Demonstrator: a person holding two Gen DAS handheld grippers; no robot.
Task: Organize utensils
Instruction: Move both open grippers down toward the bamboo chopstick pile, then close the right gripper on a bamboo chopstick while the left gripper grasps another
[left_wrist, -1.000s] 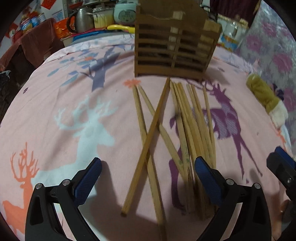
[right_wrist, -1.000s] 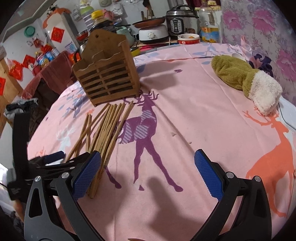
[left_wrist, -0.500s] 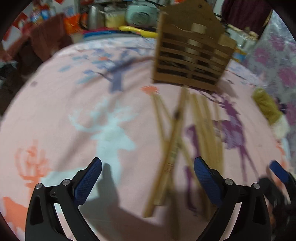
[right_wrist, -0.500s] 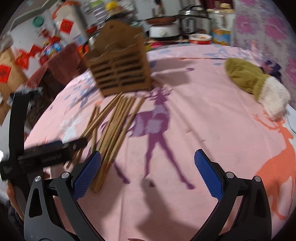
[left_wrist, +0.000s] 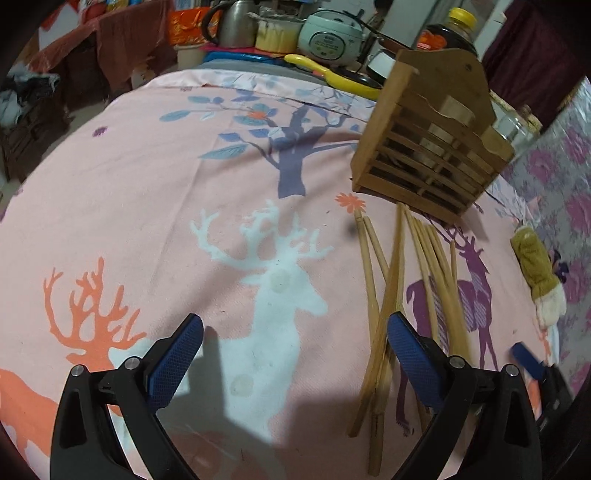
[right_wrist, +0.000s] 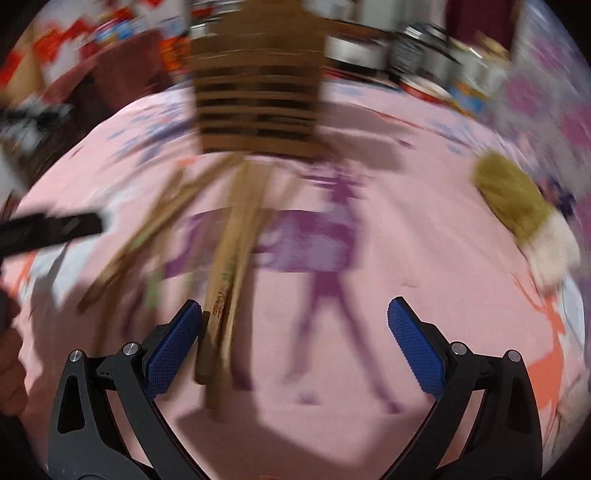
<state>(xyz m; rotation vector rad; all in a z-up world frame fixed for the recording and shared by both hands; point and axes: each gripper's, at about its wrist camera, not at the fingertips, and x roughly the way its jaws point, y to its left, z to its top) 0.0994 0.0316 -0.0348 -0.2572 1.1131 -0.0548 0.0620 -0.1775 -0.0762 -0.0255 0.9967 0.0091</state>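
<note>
Hovering over the pink cloth (left_wrist: 155, 192), both grippers — left gripper (left_wrist: 294, 349), right gripper (right_wrist: 294, 334) — gaped wide, empty; the chopsticks (left_wrist: 397, 280) lay scattered just before the wooden holder (left_wrist: 432, 147).

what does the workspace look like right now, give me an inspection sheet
surface: pink deer-print cloth covers the table
job's things: loose wooden chopsticks lie in front of the slatted wooden holder; none seen in the holder
clutter: olive and white mitten at the right edge
grippers: left claw open, empty; right claw open, chopstick ends beside its left pad
cables: nothing seen
surroundings: rice cooker, kettle, dark bottle behind the table; right view blurred
</note>
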